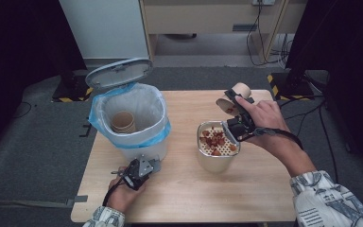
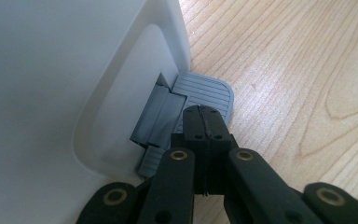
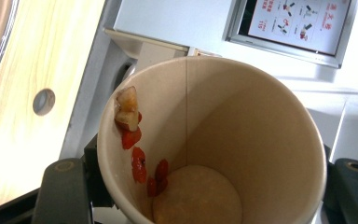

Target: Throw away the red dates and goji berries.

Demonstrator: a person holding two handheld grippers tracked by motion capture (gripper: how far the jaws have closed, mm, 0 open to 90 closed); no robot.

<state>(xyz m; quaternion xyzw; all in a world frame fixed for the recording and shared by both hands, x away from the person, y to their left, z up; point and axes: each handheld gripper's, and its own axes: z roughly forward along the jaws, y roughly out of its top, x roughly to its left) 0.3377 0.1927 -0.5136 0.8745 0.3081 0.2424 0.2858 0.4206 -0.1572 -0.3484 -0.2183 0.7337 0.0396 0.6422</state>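
Cup (image 3: 214,140) bottom cut off between right gripper (image 1: 235,112) jaws

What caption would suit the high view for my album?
Left gripper presses the bin's pedal, lid up, while right gripper tips a paper cup over a strainer pot.

Beyond the wooden table (image 1: 194,189), black cables (image 1: 259,45) trailed over the floor; a yellow-black striped base (image 1: 276,87) stood off its far right corner.
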